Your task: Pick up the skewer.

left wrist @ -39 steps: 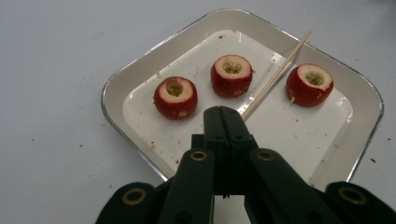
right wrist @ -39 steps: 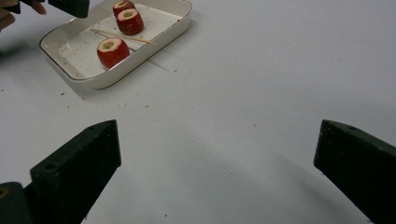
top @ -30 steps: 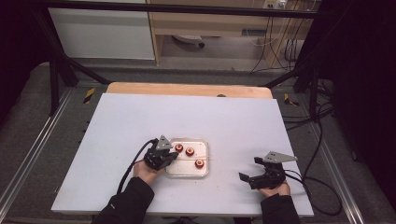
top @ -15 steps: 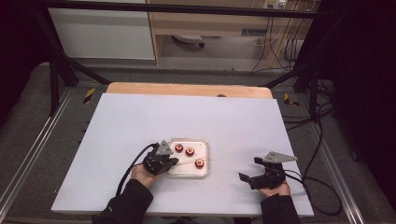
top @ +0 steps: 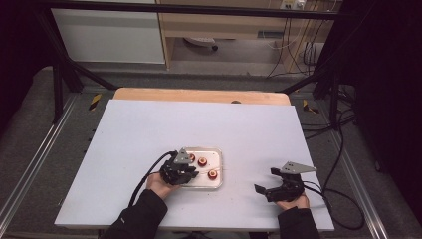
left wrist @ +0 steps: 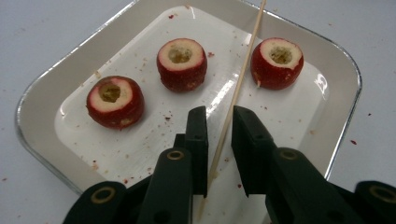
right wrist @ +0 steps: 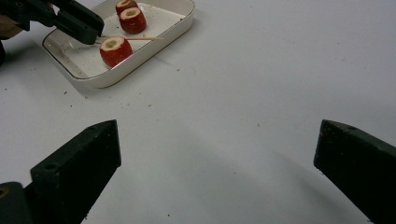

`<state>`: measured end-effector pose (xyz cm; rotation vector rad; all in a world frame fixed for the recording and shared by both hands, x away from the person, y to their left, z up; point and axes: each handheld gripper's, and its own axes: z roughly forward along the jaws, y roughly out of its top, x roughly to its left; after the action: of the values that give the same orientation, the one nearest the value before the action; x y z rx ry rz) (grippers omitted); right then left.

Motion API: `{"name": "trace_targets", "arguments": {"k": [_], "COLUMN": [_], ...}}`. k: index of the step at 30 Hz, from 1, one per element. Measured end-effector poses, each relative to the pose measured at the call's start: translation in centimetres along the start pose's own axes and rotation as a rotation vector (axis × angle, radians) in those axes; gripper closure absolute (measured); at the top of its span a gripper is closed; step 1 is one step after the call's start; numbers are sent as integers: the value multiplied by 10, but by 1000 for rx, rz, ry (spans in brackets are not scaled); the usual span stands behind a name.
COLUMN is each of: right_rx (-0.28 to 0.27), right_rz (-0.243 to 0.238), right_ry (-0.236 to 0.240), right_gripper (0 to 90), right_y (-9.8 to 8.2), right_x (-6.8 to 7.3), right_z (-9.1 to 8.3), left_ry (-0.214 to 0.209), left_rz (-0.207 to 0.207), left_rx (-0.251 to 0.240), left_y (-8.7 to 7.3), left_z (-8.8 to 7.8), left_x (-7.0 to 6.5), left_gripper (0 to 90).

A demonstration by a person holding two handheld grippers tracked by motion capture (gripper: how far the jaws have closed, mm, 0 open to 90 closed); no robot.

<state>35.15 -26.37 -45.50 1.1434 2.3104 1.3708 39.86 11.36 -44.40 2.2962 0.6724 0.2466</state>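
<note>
A white tray (left wrist: 42,98) holds three red hollowed fruits (left wrist: 181,63), their cored tops facing up. A thin wooden skewer (left wrist: 238,88) lies across the tray floor and runs between the jaws of my left gripper (left wrist: 219,116). Those jaws have just been opening and stand a little apart from the stick without pressing on it. In the high view my left gripper (top: 193,173) sits over the tray's (top: 219,169) near-left corner. My right gripper (top: 266,180) rests wide open on the table to the tray's right, with nothing between its jaws (right wrist: 218,135).
The tray (right wrist: 154,39) sits near the front middle of the white tabletop (top: 199,124). Red crumbs are scattered in and around it. Cables trail from both grippers toward the near edge. A dark frame and shelving stand beyond the table.
The left hand has drawn back slightly toward the near edge at the tray's corner. The right hand has not moved.
</note>
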Motion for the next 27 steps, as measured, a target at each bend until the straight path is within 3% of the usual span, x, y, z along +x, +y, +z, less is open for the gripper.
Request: {"name": "trace_targets", "arguments": {"k": [10,22,26,27], "right_rx": [1,1,9,16], "right_rz": [0,-1,-14,-38], "right_ry": [0,1,-3,-8], "right_gripper": [13,12,13,12], "right_y": [0,0,1,3], "right_x": [0,1,3,5], "right_z": [1,0,1,3], "left_ry": [-11,-16,-13,-16], "left_rz": [32,25,21,20], "left_rx": [2,-49,-62,-63], "left_y": [-1,-3,-4,-5], "left_z": [-1,-10,-17,-19], "left_x": [-2,-4,-5,-5], "left_gripper": [869,883,883,883]}}
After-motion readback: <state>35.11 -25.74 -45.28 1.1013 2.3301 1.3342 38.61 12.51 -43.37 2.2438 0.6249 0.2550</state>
